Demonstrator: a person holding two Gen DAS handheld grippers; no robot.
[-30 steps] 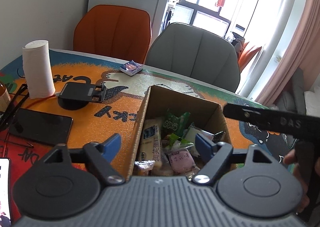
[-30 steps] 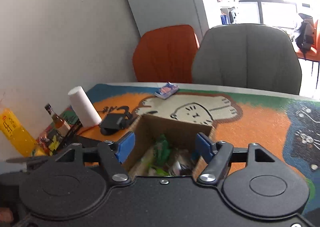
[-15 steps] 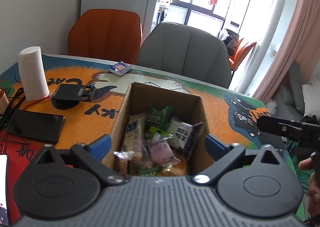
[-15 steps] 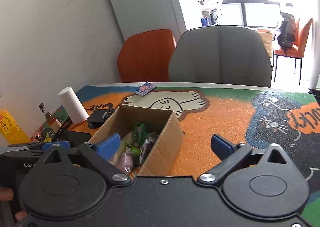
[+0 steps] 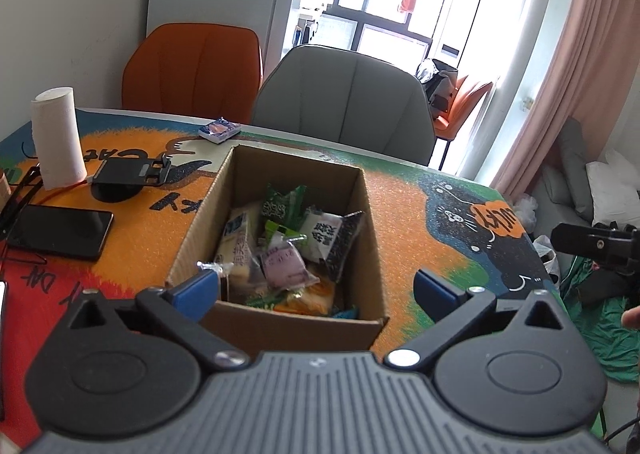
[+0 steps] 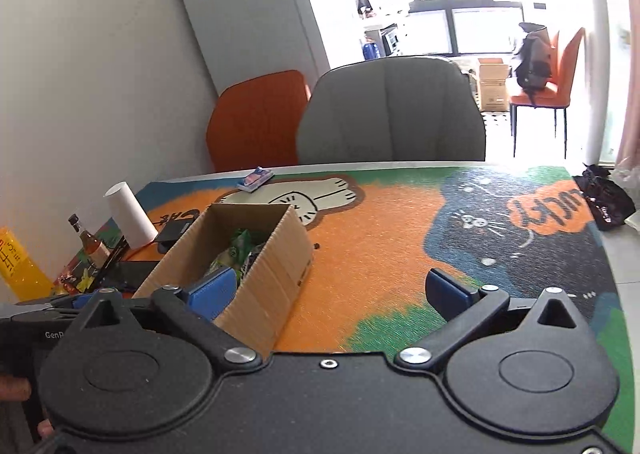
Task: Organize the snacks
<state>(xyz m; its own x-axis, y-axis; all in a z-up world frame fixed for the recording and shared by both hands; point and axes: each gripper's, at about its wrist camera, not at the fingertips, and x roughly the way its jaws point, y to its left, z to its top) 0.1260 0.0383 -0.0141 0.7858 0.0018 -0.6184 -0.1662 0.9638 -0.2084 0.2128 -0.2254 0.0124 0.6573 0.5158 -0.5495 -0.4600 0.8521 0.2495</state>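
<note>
Left wrist view: your left tongs (image 5: pixel 316 288) stand spread wide, having just been opening, with nothing gripped. The cardboard box (image 5: pixel 280 318) sits on the table (image 5: pixel 404 214) straight ahead, and its near wall lies between the blue pads. The left pad overlaps the box's near left corner; whether it touches, you cannot tell. The snacks (image 5: pixel 288 250) are heaped inside the box (green, white, pink and orange wrappers, all mixed). A small blue packet (image 5: pixel 219 129) lies alone on the table beyond the box, near the grey chair (image 5: pixel 344 102). Left of the box: a paper roll (image 5: pixel 58 138), a black stand (image 5: pixel 128 176), a dark phone (image 5: pixel 60 232).

Right wrist view: your right tongs (image 6: pixel 330 294) are likewise fully apart after just opening, holding nothing. The box sits to their left, its near right corner by the left pad. Bare table mat lies between the pads. A brown bottle (image 6: pixel 90 244) stands at the far left.
</note>
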